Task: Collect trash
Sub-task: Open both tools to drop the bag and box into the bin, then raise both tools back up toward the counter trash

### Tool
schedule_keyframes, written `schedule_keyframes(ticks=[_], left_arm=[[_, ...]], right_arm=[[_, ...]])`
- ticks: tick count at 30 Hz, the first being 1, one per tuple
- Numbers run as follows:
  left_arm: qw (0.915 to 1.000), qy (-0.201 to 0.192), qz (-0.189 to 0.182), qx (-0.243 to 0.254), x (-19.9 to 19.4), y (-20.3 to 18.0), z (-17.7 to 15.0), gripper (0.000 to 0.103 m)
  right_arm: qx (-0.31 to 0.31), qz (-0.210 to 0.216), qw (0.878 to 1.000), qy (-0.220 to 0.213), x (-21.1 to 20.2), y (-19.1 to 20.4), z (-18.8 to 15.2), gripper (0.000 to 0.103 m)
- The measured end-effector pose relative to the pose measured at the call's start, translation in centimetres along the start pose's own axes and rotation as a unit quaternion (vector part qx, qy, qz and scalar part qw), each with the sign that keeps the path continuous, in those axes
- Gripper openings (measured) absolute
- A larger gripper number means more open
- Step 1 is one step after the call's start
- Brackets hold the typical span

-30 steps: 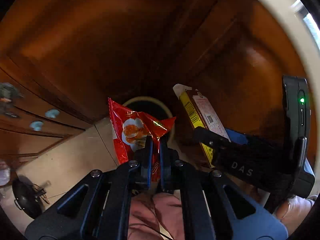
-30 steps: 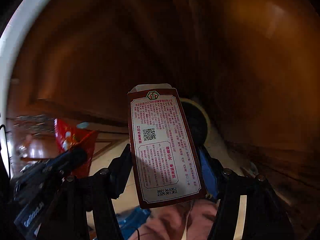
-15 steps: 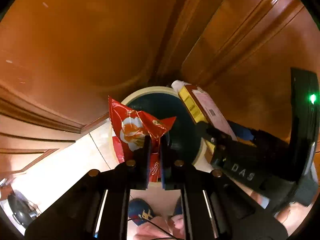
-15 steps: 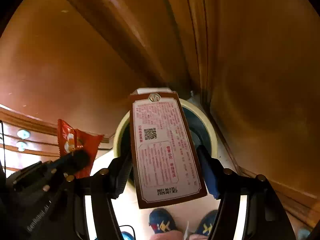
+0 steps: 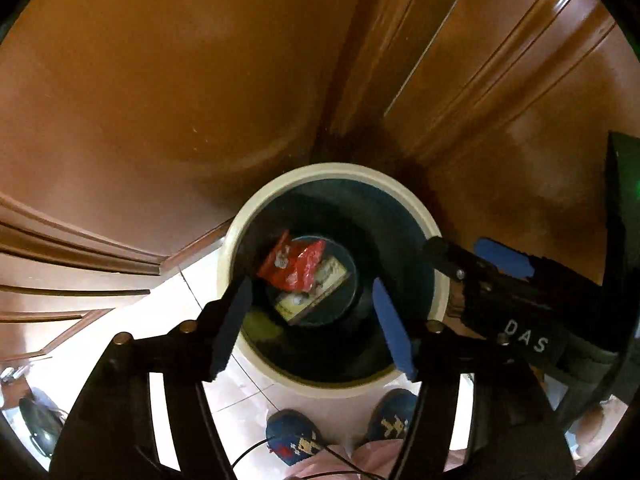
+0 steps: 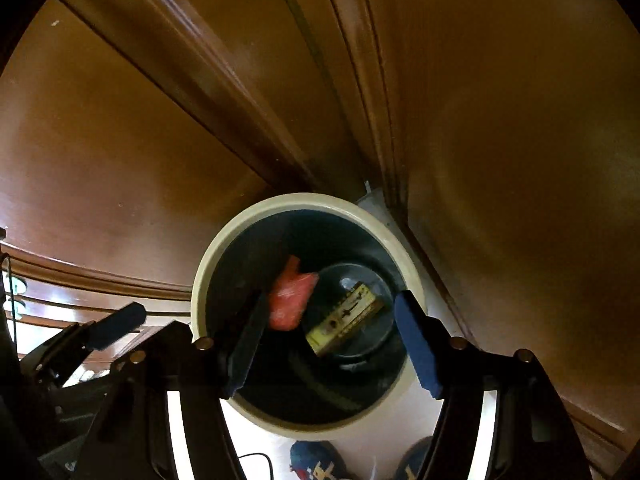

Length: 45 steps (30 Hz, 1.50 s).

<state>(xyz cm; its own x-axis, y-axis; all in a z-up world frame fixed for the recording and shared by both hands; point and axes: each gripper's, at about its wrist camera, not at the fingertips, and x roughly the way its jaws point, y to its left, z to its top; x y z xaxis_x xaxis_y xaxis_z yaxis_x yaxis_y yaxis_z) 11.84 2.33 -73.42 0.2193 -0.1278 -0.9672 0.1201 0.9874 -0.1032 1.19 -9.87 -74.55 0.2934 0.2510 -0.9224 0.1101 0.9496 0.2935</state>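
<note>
A round bin with a cream rim [image 5: 332, 170] [image 6: 304, 199] and a dark inside stands on the floor below both grippers. A red snack bag [image 5: 294, 266] [image 6: 290, 298] and a yellow-edged carton box [image 5: 316, 292] [image 6: 344, 316] lie loose at its bottom. My left gripper [image 5: 310, 282] hangs over the bin mouth, jaws opening, nothing between the blue pads. My right gripper [image 6: 331, 298] hangs beside it, jaws also opening and empty. In the left wrist view the right gripper [image 5: 472, 252] reaches in from the right. One finger of the left gripper [image 6: 120, 324] shows in the right wrist view.
Brown wooden cabinet panels [image 5: 160, 100] close in behind and to both sides of the bin. It stands in their corner on pale floor tiles [image 5: 200, 276]. A person's blue patterned shoes [image 5: 294, 436] stand just in front of the bin. A dark pan-like object [image 5: 38, 424] lies far left.
Both grippers came down over the bin. The left one opened and let go of the red bag, the right one let go of the box. Both items now lie inside the bin.
</note>
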Motion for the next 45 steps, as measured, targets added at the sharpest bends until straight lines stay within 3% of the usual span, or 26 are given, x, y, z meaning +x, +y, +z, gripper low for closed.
schedule_keyframes(ticks=[6,12,15,16,22,27,35,45], left_arm=[[0.9998,-0.021,0.004,-0.002,-4.6,-0.1,-0.3,0.071],[0.9995,-0.028,0.011,-0.006,-9.8,0.0,-0.7,0.072],[0.9995,-0.03,0.012,-0.004,-13.3,-0.5,-0.7,0.072],[0.9995,-0.031,0.012,-0.004,-14.4,-0.4,-0.7,0.072],[0.999,-0.042,0.01,-0.006,-23.1,-1.7,-0.2,0.072],[0.9983,-0.056,0.014,-0.003,-32.5,-3.1,1.0,0.072],[0.9931,-0.115,0.019,0.007,-48.3,-5.3,3.8,0.072],[0.9779,-0.204,0.038,0.03,-61.1,-7.0,7.0,0.072]], right_arm=[[0.008,0.001,1.0,-0.003,-4.8,0.6,-1.7,0.067],[0.0,-0.002,1.0,-0.006,-10.1,3.1,-1.2,0.067],[-0.005,0.0,1.0,-0.005,-13.0,4.6,0.3,0.067],[-0.008,0.002,1.0,-0.005,-13.7,2.0,3.3,0.067],[-0.018,0.007,1.0,-0.001,-21.9,2.8,8.6,0.068],[-0.045,0.007,0.999,-0.008,-29.3,3.2,9.4,0.068],[-0.094,0.019,0.993,-0.065,-43.7,7.1,12.9,0.071],[-0.135,0.034,0.978,-0.154,-58.9,11.5,17.4,0.073]])
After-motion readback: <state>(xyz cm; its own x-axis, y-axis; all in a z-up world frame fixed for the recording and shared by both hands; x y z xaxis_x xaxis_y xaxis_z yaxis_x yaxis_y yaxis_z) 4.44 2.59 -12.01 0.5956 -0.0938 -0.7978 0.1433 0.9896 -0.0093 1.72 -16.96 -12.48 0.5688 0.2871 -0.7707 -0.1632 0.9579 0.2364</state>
